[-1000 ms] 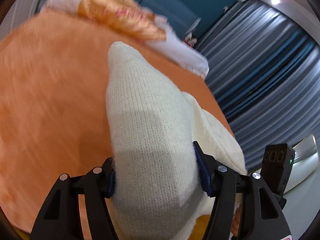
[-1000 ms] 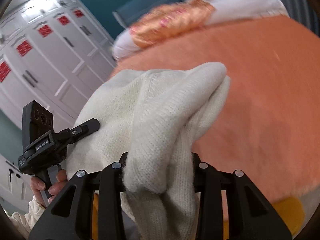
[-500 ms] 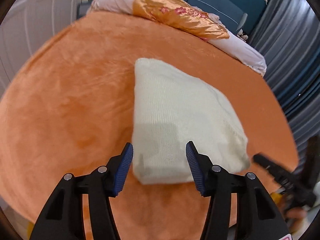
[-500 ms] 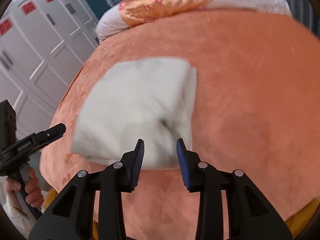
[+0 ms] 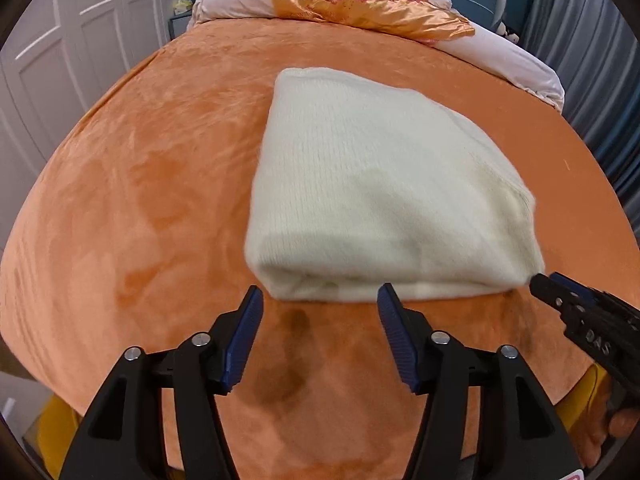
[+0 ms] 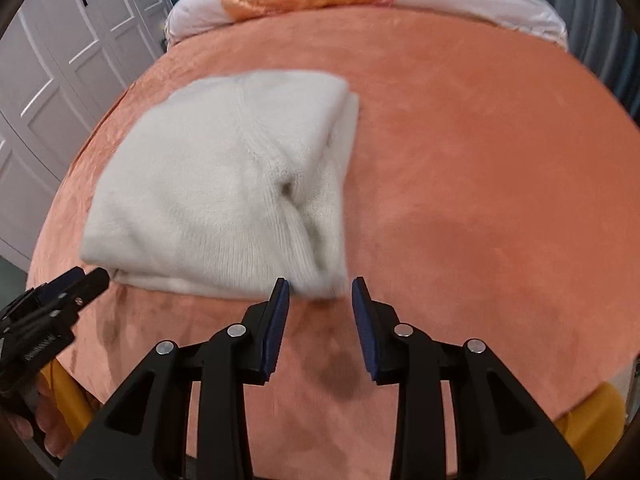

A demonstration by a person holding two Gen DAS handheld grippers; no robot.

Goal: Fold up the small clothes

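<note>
A cream knitted sweater [image 5: 376, 188] lies folded into a rectangle on the orange bedspread [image 5: 140, 200]; it also shows in the right wrist view [image 6: 232, 192], with layered edges on its right side. My left gripper [image 5: 320, 312] is open and empty, just short of the sweater's near edge. My right gripper [image 6: 320, 300] is open and empty, at the sweater's near right corner. The right gripper's tip [image 5: 560, 296] shows at the sweater's right corner in the left wrist view. The left gripper's tip [image 6: 80, 284] shows near the left corner in the right wrist view.
A white pillow with an orange floral cover [image 5: 368, 0] lies at the head of the bed. White wardrobe doors [image 6: 60, 52] stand on the left. Grey-blue curtains [image 5: 592, 80] hang on the right. The bedspread [image 6: 480, 160] extends to the right of the sweater.
Both grippers held the sweater up a second ago. They have let it go onto the bed, opened and drawn back toward the near edge. The sweater now lies flat and folded.
</note>
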